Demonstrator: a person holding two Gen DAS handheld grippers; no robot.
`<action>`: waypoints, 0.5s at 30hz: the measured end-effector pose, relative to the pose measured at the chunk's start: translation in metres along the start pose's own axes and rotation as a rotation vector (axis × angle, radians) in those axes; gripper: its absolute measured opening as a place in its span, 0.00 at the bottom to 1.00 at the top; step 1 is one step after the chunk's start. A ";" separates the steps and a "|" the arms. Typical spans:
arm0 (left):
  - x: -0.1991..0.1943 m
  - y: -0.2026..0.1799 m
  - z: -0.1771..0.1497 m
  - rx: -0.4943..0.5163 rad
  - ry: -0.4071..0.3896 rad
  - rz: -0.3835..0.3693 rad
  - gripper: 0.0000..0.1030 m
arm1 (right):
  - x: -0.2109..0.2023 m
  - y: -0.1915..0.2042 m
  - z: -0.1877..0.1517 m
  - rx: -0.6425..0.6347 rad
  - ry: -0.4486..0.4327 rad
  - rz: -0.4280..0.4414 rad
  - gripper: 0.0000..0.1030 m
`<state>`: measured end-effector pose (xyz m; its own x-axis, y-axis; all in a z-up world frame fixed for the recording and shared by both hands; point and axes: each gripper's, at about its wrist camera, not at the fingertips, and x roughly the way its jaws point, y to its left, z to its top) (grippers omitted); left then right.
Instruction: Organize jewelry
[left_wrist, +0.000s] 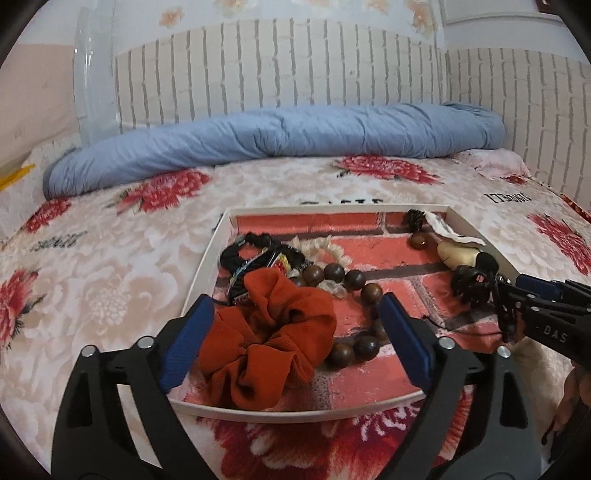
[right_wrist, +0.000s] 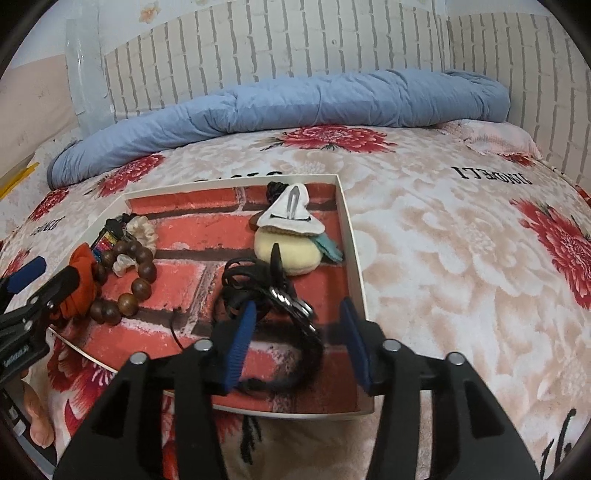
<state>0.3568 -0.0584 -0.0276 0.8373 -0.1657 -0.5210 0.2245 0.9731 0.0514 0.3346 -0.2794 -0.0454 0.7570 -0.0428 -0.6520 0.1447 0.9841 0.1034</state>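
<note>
**Both claws released over the tray**

The shallow white tray with brick-print lining (left_wrist: 221, 236) is the landmark. At its near left, the rust-orange fabric scrunchie (left_wrist: 266, 339) lies between the wide-spread left gripper (left_wrist: 295, 343), untouched. At its near right, the black cord bracelet with metal clasp (right_wrist: 295, 321) lies free between the parted right gripper (right_wrist: 295, 347), long axis running near-to-far. Withdrawing carelessly, a finger could snag the cord and drag it out.

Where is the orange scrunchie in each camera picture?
Left wrist view: the orange scrunchie lies low in the middle, in the tray's near left corner, between the left gripper's open fingers.
Right wrist view: the scrunchie sits at the far left edge, partly hidden behind the left gripper.
Shared landmark: the brown wooden bead bracelet beside it.
</note>
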 end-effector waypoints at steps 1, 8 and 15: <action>-0.002 -0.001 0.000 0.007 -0.007 0.001 0.88 | 0.000 0.000 0.000 0.001 -0.003 0.003 0.50; -0.024 0.000 0.004 -0.003 -0.052 0.040 0.95 | -0.012 0.000 0.006 -0.005 -0.066 0.003 0.76; -0.052 0.020 0.006 -0.066 -0.052 0.064 0.95 | -0.031 0.001 0.015 0.004 -0.106 -0.007 0.95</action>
<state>0.3204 -0.0313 0.0058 0.8740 -0.1090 -0.4735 0.1378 0.9901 0.0266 0.3209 -0.2799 -0.0143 0.8189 -0.0682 -0.5699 0.1530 0.9829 0.1021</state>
